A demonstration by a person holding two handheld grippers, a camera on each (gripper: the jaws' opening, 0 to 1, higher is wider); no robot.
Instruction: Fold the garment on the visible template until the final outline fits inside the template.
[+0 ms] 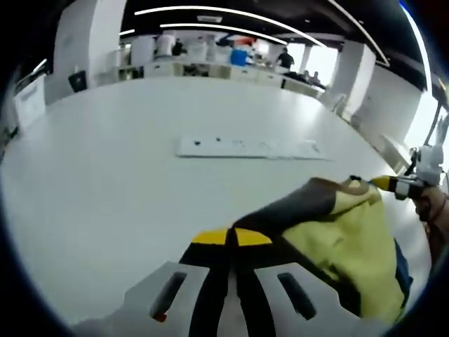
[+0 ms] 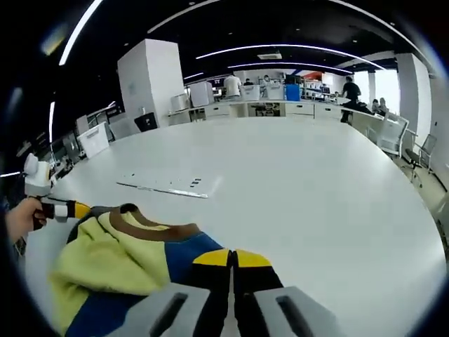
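Nearest in the left gripper view, the left gripper [image 1: 231,237] with yellow tips is pinching the soft yellow, brown and blue garment [image 1: 337,239], and its two jaws are pressed tight together on the cloth. In the right gripper view, the right gripper [image 2: 231,258] is doing the same thing, its jaws squeezed together on the blue part of the garment [image 2: 126,263]. Both are holding an edge each, probably so the cloth is staying spread between them and can be lifted and folded neatly.

The garment is lying bunched up on the near part of the big white table [image 1: 140,154], with its brown collar showing. A person's hand [image 2: 17,219] is gripping the handle of the left gripper at the left side of the right gripper view, reaching in low and level with the table.

Farther out, a flat white rectangular template sheet [image 1: 249,147] is lying on the table, well apart from the garment. The garment is not on it yet, so the folding is looking far from done.
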